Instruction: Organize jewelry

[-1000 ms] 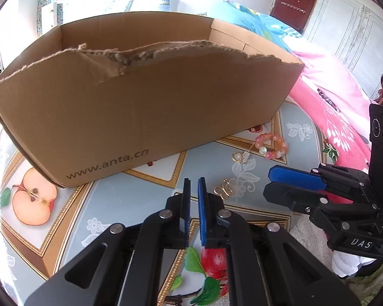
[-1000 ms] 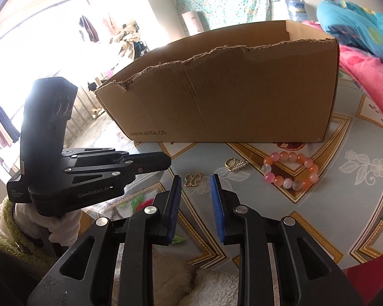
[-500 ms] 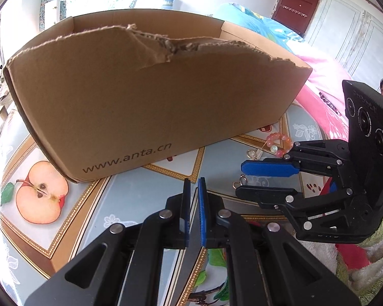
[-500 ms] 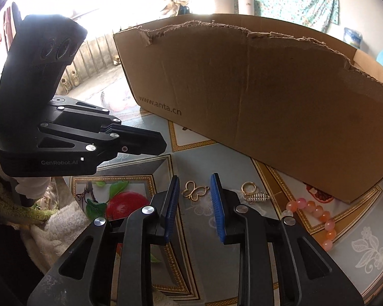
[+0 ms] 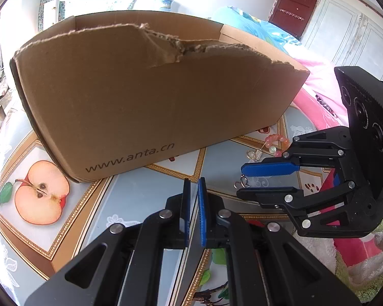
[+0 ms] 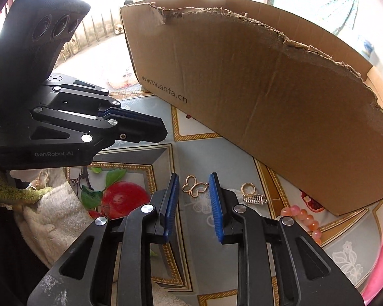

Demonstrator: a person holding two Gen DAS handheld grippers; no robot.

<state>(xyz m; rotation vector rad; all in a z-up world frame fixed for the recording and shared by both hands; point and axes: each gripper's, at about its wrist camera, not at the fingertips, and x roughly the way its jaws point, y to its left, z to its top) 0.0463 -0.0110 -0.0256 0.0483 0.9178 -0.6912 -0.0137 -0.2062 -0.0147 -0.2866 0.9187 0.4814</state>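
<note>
Fruit-print tablecloth (image 6: 140, 158) w/ cardboard box (image 6: 255, 97), pink bedding (image 5: 316, 86) behind.

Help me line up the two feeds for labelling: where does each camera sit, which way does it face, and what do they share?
Left wrist: on the left gripper, looking down across the table at the cardboard box; shows its own shut fingers and the right gripper.
Right wrist: on the right gripper, looking down at the butterfly pendant between its open, just-closing fingers; shows the left gripper.
Shared: box, pendant, gold ring, bead bracelet, each other's gripper.
</note>
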